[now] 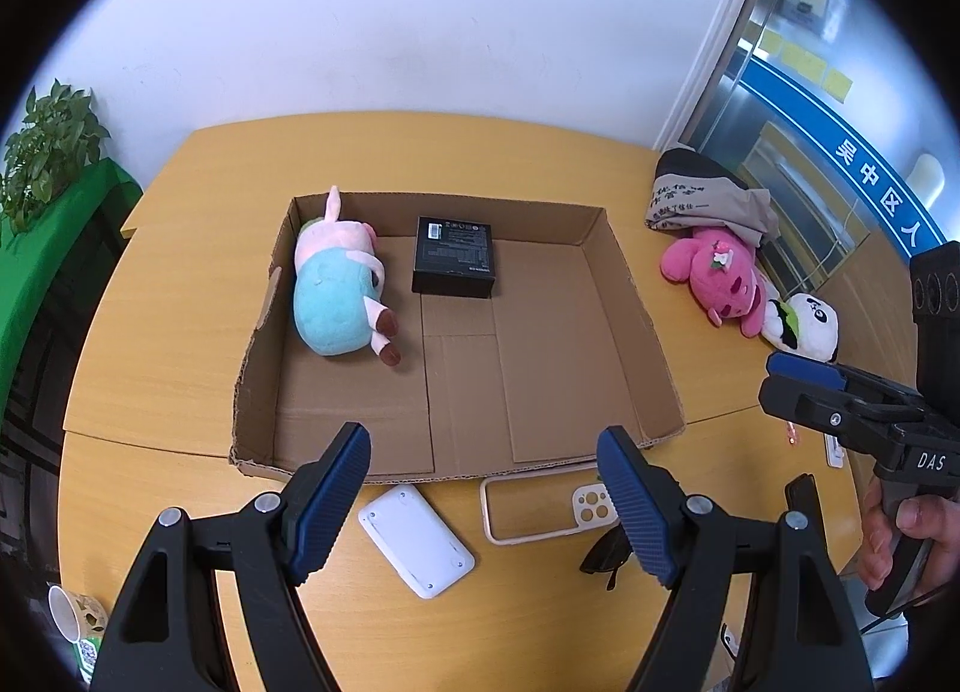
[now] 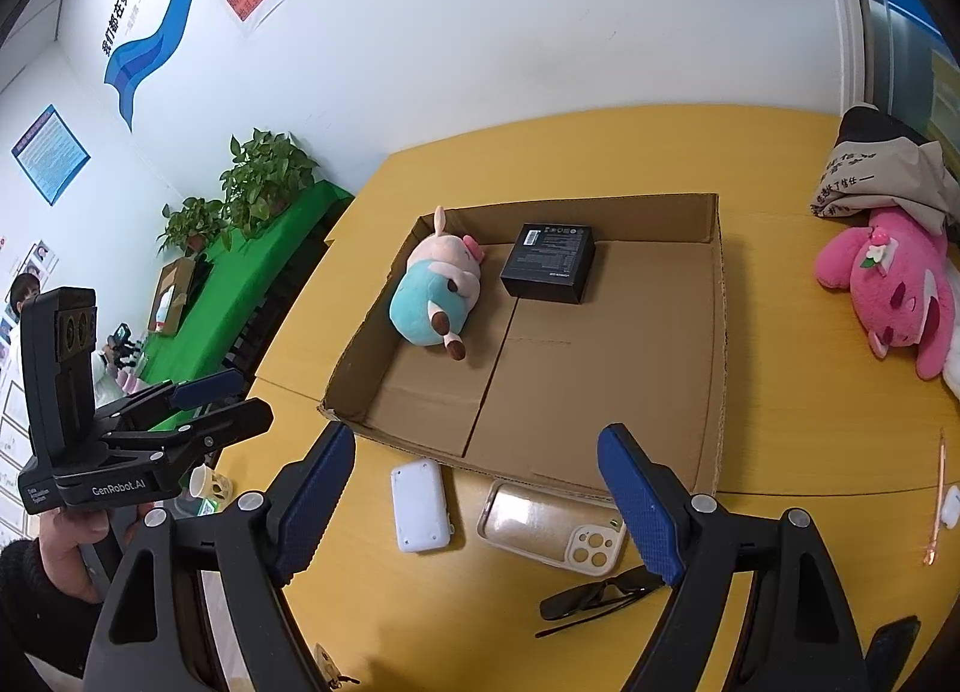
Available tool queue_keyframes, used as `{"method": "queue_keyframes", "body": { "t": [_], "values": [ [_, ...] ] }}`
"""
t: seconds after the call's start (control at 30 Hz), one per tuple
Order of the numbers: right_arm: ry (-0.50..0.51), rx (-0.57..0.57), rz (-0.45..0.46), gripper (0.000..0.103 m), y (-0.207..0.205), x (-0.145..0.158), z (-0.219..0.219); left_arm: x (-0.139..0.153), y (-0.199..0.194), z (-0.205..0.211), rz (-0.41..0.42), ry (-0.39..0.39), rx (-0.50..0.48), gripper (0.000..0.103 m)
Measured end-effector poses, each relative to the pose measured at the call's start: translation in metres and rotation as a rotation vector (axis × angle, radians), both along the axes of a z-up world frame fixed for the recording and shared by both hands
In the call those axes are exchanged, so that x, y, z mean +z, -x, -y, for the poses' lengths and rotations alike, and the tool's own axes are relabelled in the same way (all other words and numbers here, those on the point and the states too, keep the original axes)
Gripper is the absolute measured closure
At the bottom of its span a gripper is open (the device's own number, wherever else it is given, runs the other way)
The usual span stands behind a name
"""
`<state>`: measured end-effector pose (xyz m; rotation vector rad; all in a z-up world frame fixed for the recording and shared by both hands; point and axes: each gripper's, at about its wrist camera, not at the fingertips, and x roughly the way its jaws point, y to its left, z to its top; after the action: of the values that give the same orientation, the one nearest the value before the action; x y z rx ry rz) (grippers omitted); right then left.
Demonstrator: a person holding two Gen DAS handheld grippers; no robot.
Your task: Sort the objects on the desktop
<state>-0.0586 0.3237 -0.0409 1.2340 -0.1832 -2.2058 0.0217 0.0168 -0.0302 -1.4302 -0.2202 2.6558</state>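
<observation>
Both grippers, left [image 1: 483, 506] and right [image 2: 474, 503], jaws apart, empty. Pig plush [image 1: 339, 287] and black box [image 1: 454, 255] in shallow cardboard tray [image 1: 630, 296]; white power bank [image 1: 416, 539] on yellow table [image 1: 168, 320] just near of it.

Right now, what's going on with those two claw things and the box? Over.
Left gripper open, empty. Right gripper open, empty. Cardboard tray holds pig plush, black box. White power bank nearest, nothing blocking.

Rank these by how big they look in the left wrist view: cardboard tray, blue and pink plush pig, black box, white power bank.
1. Brown cardboard tray
2. Blue and pink plush pig
3. Black box and white power bank: look alike; power bank lies nearer.
</observation>
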Motion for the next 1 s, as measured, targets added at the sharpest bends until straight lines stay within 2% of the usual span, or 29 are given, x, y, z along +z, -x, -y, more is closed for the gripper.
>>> {"method": "queue_keyframes", "body": {
  "t": [0.33, 0.4, 0.43, 0.47, 0.8, 1.0],
  "values": [
    [-0.004, -0.003, 0.013, 0.016, 0.004, -0.007, -0.003, -0.007, 0.007, -0.006, 0.017, -0.004, -0.012, 0.025],
    [0.001, 0.003, 0.025, 0.019, 0.004, -0.01, -0.005, -0.01, 0.008, -0.007, 0.025, -0.008, -0.015, 0.025],
    [0.0, 0.007, 0.032, 0.026, 0.005, -0.013, -0.005, -0.012, 0.009, -0.007, 0.031, -0.009, -0.017, 0.025],
    [-0.005, 0.01, 0.04, 0.027, 0.004, -0.016, -0.006, -0.013, 0.009, -0.008, 0.034, -0.009, -0.021, 0.025],
    [-0.036, -0.009, 0.106, 0.027, 0.002, -0.044, -0.014, -0.029, 0.014, -0.01, 0.07, -0.017, -0.037, 0.025],
    [-0.036, -0.017, 0.101, 0.027, 0.004, -0.043, -0.016, -0.031, 0.019, -0.013, 0.072, -0.017, -0.045, 0.025]
  ]
}}
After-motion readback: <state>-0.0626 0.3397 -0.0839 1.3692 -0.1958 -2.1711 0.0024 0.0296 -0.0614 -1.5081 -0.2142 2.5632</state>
